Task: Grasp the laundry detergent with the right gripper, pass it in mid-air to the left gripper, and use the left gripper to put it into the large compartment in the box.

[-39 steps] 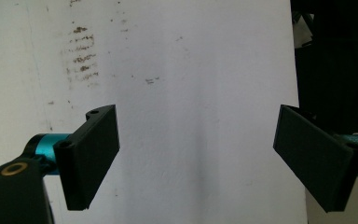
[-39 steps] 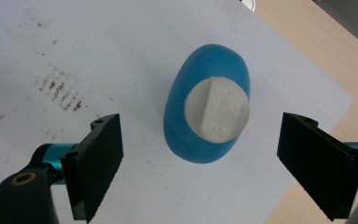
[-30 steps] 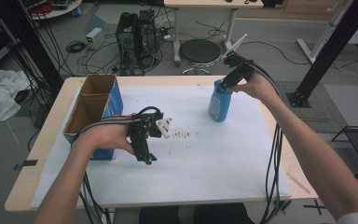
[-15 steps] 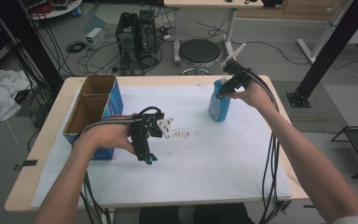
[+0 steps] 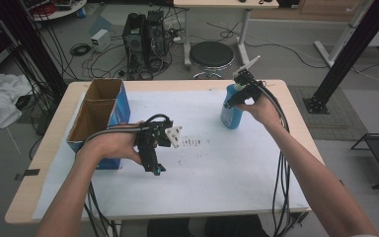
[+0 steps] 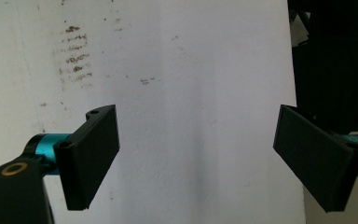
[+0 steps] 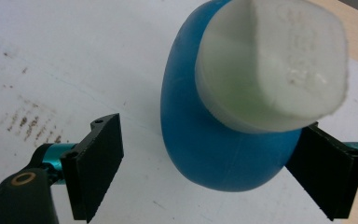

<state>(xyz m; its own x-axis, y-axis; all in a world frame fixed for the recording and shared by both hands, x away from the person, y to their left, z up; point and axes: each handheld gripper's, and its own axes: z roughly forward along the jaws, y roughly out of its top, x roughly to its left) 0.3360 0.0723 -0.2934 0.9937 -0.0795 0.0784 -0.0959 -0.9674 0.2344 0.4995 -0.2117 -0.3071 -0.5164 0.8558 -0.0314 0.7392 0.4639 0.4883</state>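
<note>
1. Blue bottle (image 5: pixel 232 112) stands upright on the white sheet (image 5: pixel 217 163) near the counter's (image 5: pixel 296 113) far right corner; white cap (image 7: pixel 272 65) on top. This bottle is the landmark for the lines below.
2. Right hand-held gripper (image 5: pixel 232 101) comes at the bottle from above and right; in the right gripper view (image 7: pixel 214 172) the jaws are apart, one each side of the bottle body. Right jaw looks at or very near the blue wall, partly behind it; contact cannot be told. Left jaw is clear of it.
3. The cap covers the bottle's neck and shoulders in the right gripper view; no label readable.
4. Left hand-held gripper (image 5: pixel 153 165) is well left of the bottle and nearer the person, over the sheet; jaws wide apart with nothing between them in the left gripper view (image 6: pixel 196 158).
5. Left hand (image 5: pixel 111 145) hides most of that gripper's body; height above the sheet is hard to judge.
6. Cardboard box with blue sides (image 5: pixel 98 118) sits far left of the bottle, open top, two compartments; inside too dark to read.
7. Brown smudges (image 5: pixel 192 143) on the sheet lie left of the bottle, beside the left gripper.
8. Bare sheet between the bottle and the near edge. The far counter edge is close behind the bottle, the right edge near it.
9. Stool (image 5: pixel 212 54) and cables on the floor beyond the far edge.
</note>
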